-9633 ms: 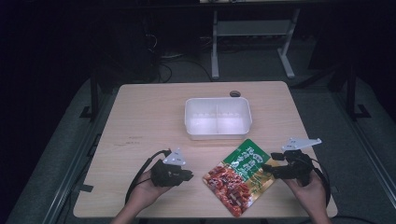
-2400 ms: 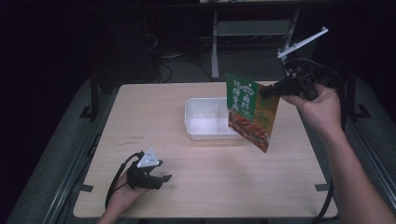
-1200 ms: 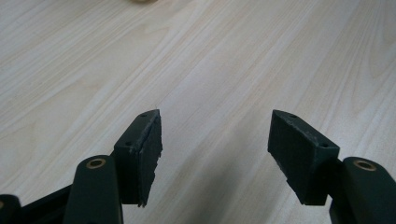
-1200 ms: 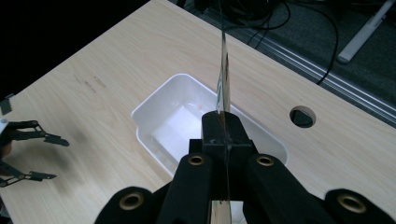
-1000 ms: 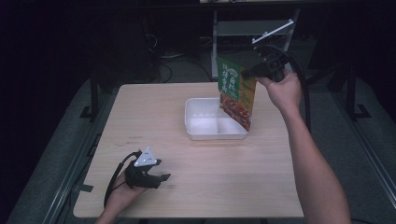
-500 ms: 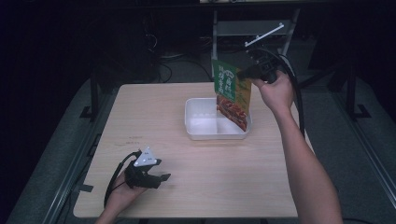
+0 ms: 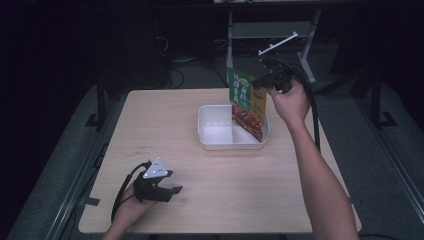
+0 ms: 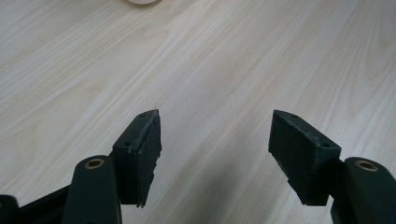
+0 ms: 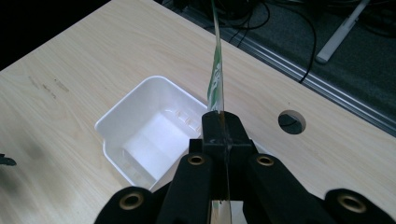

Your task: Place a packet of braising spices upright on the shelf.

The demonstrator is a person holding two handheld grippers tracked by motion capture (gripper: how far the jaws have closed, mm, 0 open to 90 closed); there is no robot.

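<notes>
pouch (image 7: pixel 246 102): green top, red food print | tray (image 7: pixel 215 131): white | table (image 7: pixel 210 185): pale woodgrain

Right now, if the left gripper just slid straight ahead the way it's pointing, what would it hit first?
Probably nothing soon. The left gripper, jaws open, points along bare table. The first thing ahead looks like the white container at the far edge of its view, slightly off-line, so it might slip past.

Black left gripper (image 8: pixel 215 154) with brass-ringed screw holes, grey three-cornered plate (image 7: pixel 156 169), black cable (image 7: pixel 122 187)
</notes>
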